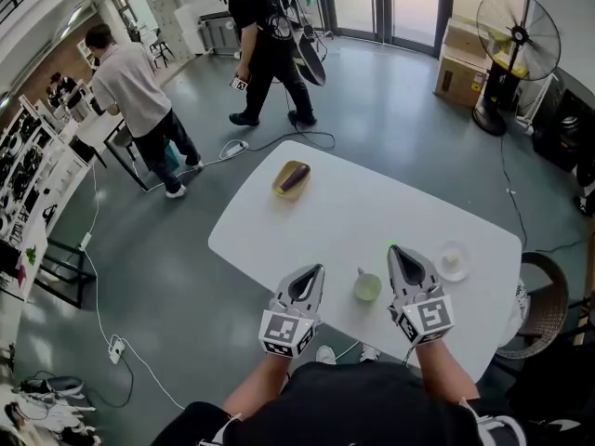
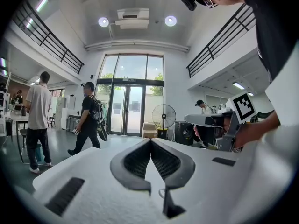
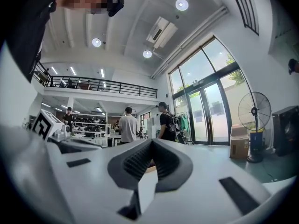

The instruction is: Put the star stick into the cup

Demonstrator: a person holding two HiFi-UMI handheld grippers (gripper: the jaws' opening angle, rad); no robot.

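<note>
In the head view a small green cup (image 1: 367,288) stands near the front edge of the white table (image 1: 353,207), between my two grippers. A short thin piece (image 1: 360,273) juts up at its far rim; I cannot tell whether it is a handle or the star stick. My left gripper (image 1: 319,270) hovers just left of the cup with its jaws closed together and nothing in them. To the cup's right, my right gripper (image 1: 394,250) is also shut; a tiny green speck (image 1: 392,245) shows at its tip. Neither gripper view shows the cup or a stick.
A yellow bowl (image 1: 291,180) holding a dark purple item sits at the table's far side. A small white dish (image 1: 453,260) lies right of my right gripper. Two people (image 1: 270,49) stand on the floor beyond, and a fan (image 1: 517,35) stands at the far right.
</note>
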